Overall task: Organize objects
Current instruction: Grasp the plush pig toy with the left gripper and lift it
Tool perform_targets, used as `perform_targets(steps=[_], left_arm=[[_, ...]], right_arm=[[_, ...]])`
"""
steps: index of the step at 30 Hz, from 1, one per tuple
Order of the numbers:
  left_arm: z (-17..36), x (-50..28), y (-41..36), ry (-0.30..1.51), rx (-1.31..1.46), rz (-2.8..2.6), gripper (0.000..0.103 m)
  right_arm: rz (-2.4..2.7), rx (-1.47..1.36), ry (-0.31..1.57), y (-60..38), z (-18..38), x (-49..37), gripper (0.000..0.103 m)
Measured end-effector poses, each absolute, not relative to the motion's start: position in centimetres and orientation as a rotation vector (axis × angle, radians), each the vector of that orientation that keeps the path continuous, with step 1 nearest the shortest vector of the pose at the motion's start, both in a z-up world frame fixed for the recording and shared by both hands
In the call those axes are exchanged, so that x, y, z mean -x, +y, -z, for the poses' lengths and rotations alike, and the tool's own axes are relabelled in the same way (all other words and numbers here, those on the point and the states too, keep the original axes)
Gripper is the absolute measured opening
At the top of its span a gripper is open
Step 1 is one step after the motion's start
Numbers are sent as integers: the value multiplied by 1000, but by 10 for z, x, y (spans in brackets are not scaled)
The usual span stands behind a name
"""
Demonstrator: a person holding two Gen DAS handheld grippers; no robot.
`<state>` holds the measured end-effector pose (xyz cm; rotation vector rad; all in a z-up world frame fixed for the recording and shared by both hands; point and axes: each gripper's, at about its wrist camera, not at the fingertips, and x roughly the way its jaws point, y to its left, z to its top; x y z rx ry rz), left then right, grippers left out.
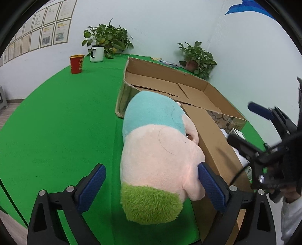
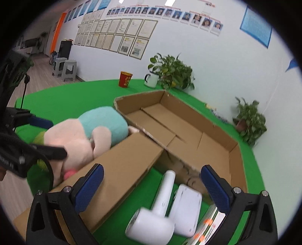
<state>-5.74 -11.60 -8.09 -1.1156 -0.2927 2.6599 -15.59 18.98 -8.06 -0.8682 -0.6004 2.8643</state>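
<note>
Left gripper [image 1: 151,181] wide, straddling plush toy [image 1: 158,156], right pad touching it, not clamped. Right gripper [image 2: 152,185] spread, empty, above white hair dryer [image 2: 158,213]. Cardboard box [image 2: 188,120] alongside.

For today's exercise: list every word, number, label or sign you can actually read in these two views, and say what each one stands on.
None can be read for certain.
White mug: one dark mark, perhaps a letter "C"; unsure.
Red cup: yellow print, too blurred.
Framed wall papers: text too small.
Portrait row: captions too small.
Blue wall poster: blurred.
Booklets beside the white hair dryer: print blurred.
Cardboard box: side pattern, no legible words.
</note>
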Motion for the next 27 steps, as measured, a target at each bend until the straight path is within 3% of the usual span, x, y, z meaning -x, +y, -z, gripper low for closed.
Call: perform_targets(steps=[3, 7, 16, 22, 27], left_arm=[[88, 60, -119, -357, 1106, -2597, 77], [91, 56, -125, -349, 1101, -2594, 66], [90, 26, -144, -346, 1122, -2622, 56], [91, 26, -146, -342, 1111, -2654, 54], [87, 33, -132, -220, 1084, -2683, 53]], right_arm=[[-2986, 867, -471, 189, 75, 172, 102], [-3129, 958, -225, 188, 74, 196, 102], [-3167, 1436, 151, 168, 88, 245, 102], [-3045, 1627, 226, 163, 94, 253, 102], [-3036, 1670, 145, 152, 94, 249, 98]])
